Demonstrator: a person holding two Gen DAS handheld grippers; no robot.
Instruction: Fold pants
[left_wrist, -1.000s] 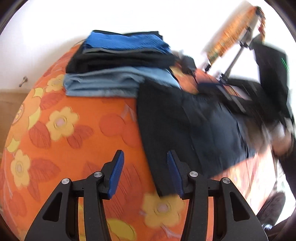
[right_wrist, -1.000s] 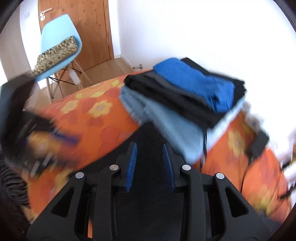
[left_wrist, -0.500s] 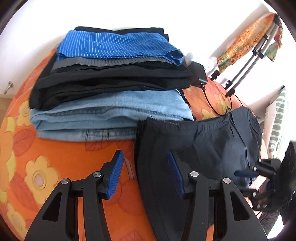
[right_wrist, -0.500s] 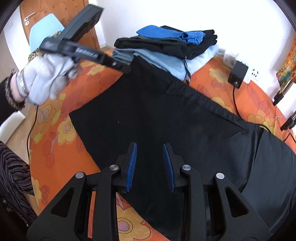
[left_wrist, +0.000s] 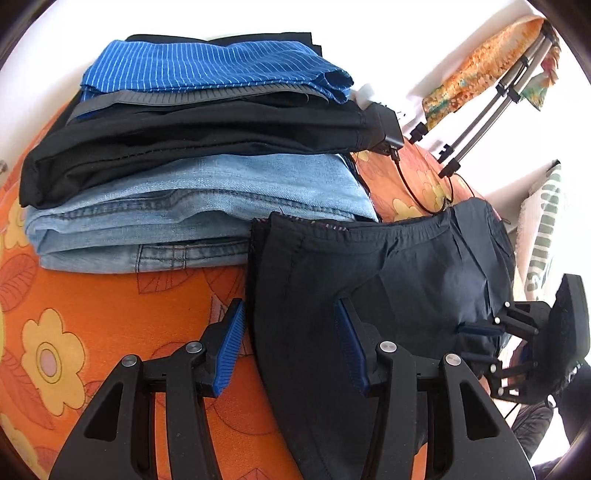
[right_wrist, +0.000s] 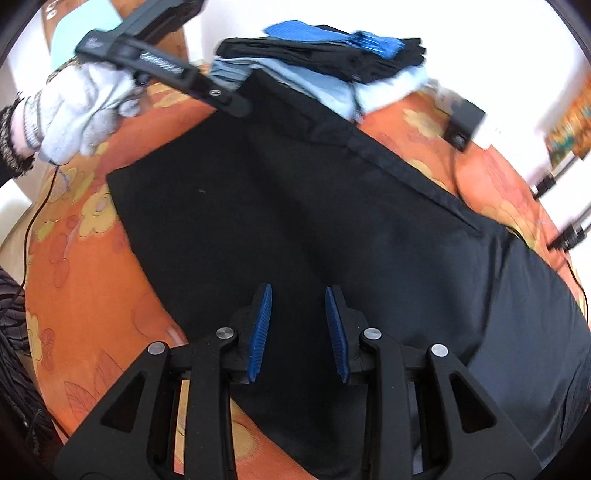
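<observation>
- As the left wrist view looks along its own fingers, the left claw (left_wrist: 290, 347) hovers spread over the near edge of the black pants (left_wrist: 388, 280), gripping nothing; one blue pad is over the orange flowered bedspread (left_wrist: 92, 314), the other over the dark cloth. I judge it is lined up this way to catch that edge for the next fold.
- The pants lie flat on the bedspread, their far hem touching the stack of folded clothes (left_wrist: 192, 155): light jeans at the bottom, black garments in the middle, a blue striped piece on top. The stack sits to the back, probably to keep finished pieces out of the working area.
- At the right edge of this view the right claw (left_wrist: 476, 343) reaches in over the pants near their other end; whether it holds cloth I cannot tell from here.
- A black charger (left_wrist: 388, 129) with its cable lies behind the stack. No readable writing here.
- In the right wrist view, the right claw (right_wrist: 298, 325) is spread wide above the middle of the pants (right_wrist: 295, 206), empty.
- The gloved left hand (right_wrist: 77, 110) holds the left claw (right_wrist: 240, 105) at the far corner of the pants, beside the stack (right_wrist: 332, 62).
- Pale lettering runs along that tool's body, too blurred to read.
</observation>
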